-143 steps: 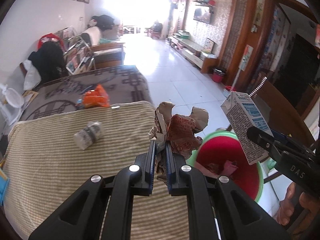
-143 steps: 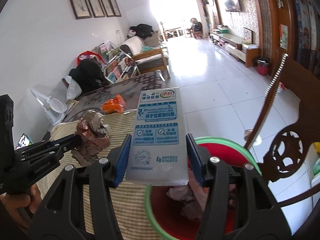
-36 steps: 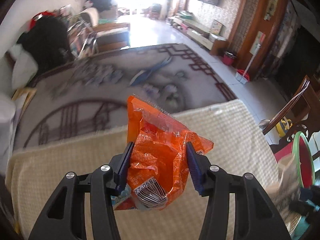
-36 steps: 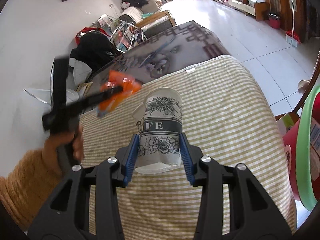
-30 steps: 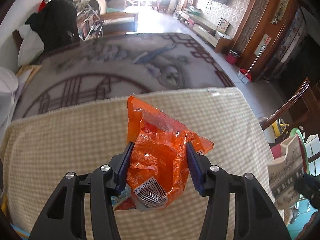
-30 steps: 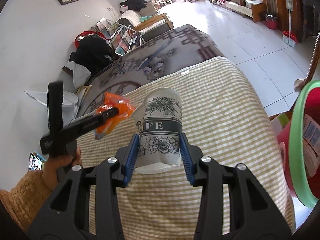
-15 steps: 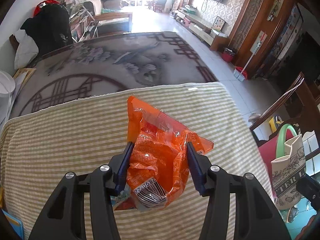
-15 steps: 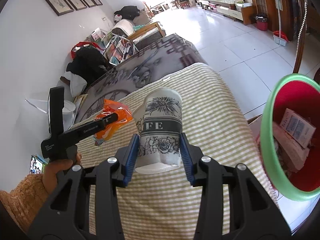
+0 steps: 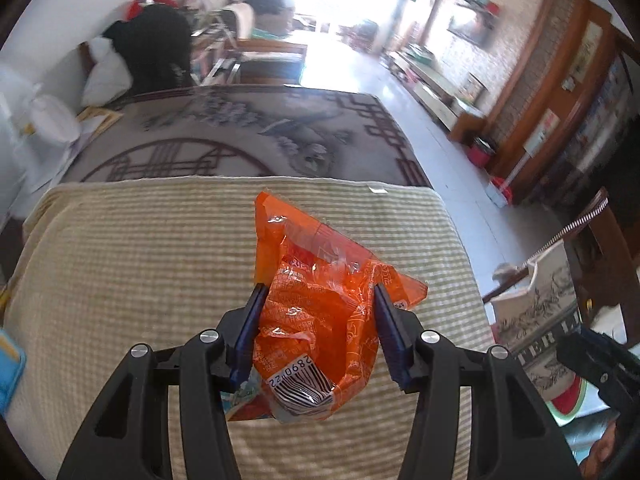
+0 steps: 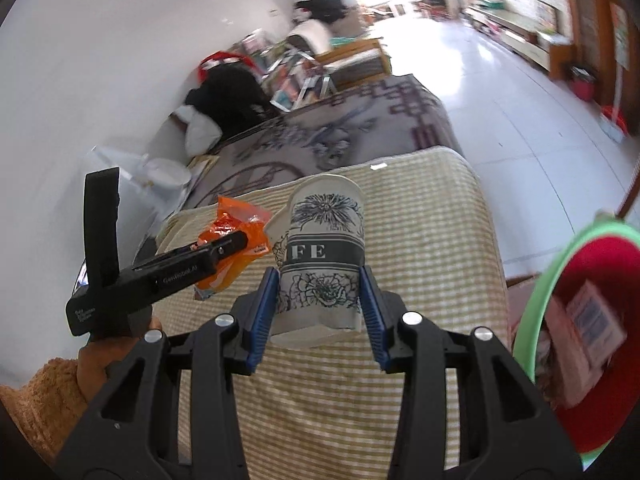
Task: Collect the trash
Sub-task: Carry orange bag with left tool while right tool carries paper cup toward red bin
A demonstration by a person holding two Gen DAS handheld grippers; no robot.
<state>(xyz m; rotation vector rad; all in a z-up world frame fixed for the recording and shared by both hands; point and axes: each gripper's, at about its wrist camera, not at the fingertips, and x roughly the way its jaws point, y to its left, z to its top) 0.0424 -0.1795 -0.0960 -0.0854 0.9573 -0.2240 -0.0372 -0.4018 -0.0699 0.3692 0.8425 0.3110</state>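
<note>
orange wrapper [image 9: 320, 312] pinched in left gripper [image 9: 318, 330], paper cup [image 10: 324, 256] clamped in right gripper [image 10: 318, 312], both above striped cloth [image 10: 420, 240]. carry over red bin [image 10: 580, 288] before releasing; keep cup level.

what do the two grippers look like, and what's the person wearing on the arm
Both the left gripper and the right gripper are matte black plastic frames with triangular cut-outs, silver screw heads and blue ribbed pads lining the jaws. The left one's side carries small white lettering. The sleeve is fuzzy orange-tan fleece.
</note>
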